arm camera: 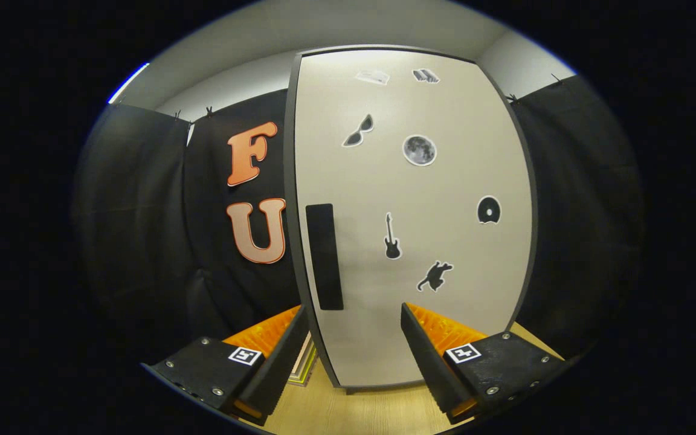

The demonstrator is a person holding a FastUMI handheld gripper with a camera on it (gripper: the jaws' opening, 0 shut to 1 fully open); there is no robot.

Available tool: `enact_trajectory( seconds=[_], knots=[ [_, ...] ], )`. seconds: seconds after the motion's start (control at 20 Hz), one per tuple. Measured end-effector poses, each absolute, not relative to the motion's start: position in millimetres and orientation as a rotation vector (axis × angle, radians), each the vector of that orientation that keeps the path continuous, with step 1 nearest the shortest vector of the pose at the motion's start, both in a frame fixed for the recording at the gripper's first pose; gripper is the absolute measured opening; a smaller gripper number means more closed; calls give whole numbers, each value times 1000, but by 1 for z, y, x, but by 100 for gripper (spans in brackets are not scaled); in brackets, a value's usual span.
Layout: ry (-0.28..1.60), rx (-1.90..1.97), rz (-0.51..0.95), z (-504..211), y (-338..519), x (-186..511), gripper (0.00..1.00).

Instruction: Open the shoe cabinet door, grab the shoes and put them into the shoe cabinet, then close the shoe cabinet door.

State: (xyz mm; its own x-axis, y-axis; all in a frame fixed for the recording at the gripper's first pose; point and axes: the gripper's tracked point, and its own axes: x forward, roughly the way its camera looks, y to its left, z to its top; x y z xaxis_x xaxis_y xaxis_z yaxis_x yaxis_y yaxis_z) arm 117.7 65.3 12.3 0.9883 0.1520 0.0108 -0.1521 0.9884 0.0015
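Straight ahead of the fingers stands the cabinet, its pale door shut and framed by a thin dark edge. Along the door's left side runs a long black handle, upright, just above and beyond the left fingertip. Black stickers dot the door: sunglasses, a moon, a disc, a guitar and a cat, with two small ones near the top that are too small to make out.

The gripper is spread wide, with nothing between its fingers and nothing pinched. The left finger sits by the door's left edge, below the handle; whether it touches the edge I cannot tell. The right finger overlaps the lower middle of the door, below the cat, and contact there is also unclear. Each finger carries a small square marker on its block.

The cabinet rests on a light wooden floor, which shows between the fingers at the door's lower edge. By the cabinet's lower left corner, something flat with coloured edges peeks out behind the left finger; what it is cannot be told. Black cloth hangs on both sides of the cabinet, clipped along its top, with a pale wall above.
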Motion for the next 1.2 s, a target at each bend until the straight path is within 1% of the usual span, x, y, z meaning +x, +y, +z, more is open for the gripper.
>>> enact_trajectory(
  seconds=[0.35, 0.6, 0.9, 1.2],
  knots=[
    [-28, -32, 85, 24, 20, 9, 95],
    [-47, -60, 24, 24, -4, -45, 95],
    [-63, -92, -21, 21, -13, -69, 95],
    [-56, -61, -12, 16, -12, -77, 95]
  ],
)
